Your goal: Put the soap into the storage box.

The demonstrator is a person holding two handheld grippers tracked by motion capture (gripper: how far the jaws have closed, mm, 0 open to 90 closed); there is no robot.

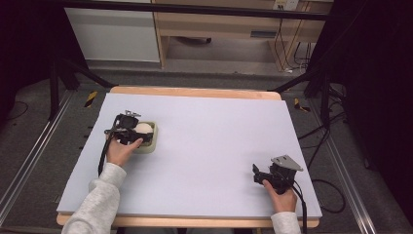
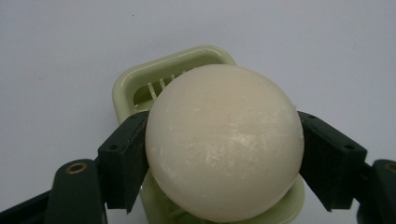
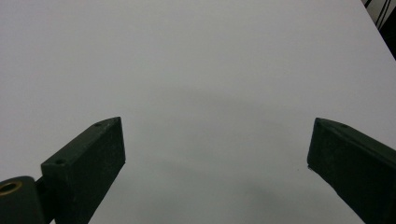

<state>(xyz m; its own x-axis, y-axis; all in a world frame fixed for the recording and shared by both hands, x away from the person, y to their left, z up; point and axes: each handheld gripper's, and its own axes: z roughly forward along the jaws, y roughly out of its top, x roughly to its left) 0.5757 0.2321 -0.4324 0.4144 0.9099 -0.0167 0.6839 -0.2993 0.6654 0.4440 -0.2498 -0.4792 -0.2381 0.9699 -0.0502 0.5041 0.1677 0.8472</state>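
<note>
At the left side of the pale grey table sheet [image 1: 204, 146], the left gripper [image 2: 224, 154] pinches a smooth, cream-white egg-shaped ball [image 2: 224, 142] between its two black jaws, one jaw pressed to each flank, directly over a pale green plastic slicer tray with thin wires [image 2: 140, 88]. The step in hand appears to be seating or lifting the ball at that tray; the next move calls for a level, steady hand, since the round surface could slip. Farther right, the right gripper [image 3: 215, 161] rests near the table's front edge, jaws spread wide over bare sheet.
</note>
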